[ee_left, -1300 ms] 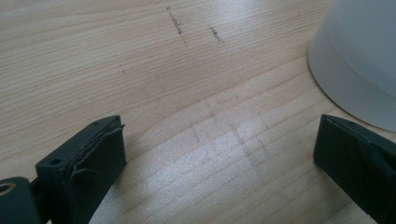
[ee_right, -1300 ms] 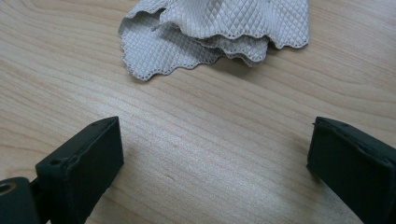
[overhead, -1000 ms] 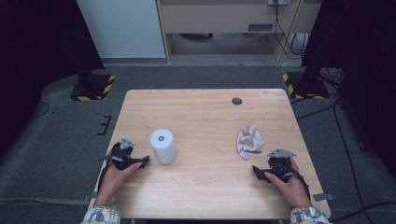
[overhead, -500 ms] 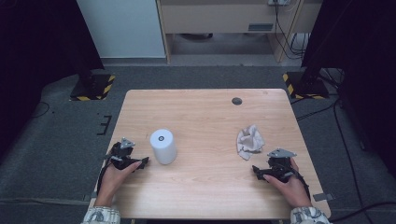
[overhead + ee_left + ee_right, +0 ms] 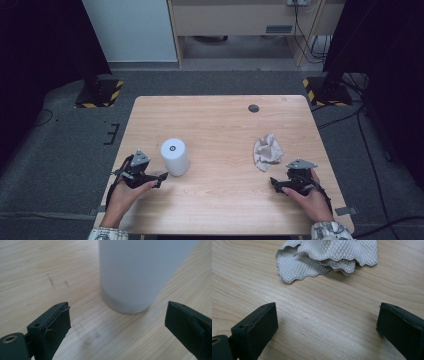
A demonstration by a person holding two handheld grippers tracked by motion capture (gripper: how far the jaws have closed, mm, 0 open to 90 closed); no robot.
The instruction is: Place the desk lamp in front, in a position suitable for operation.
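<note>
The wooden table (image 5: 220, 125) carries little, and most of its far half is bare wood, apart from a small dark disc (image 5: 253, 108) near the far edge toward the right corner. My two forearms come in over the near edge, one by each near corner. The white cylinder (image 5: 175, 156) stands upright in the left half, nearer the near edge than the far one, with free wood on its far and right sides. A crumpled pale cloth (image 5: 266, 151) lies in the right half, well apart from the cylinder, with a broad bare strip between them. My left gripper (image 5: 159, 178) rests by the near left corner just beside the cylinder's base; in the left gripper view its jaws stand wide apart with nothing between them and the cylinder just ahead. My right gripper (image 5: 274, 184) sits near the right edge, jaws likewise spread wide and empty, the cloth's scalloped edge just ahead.
</note>
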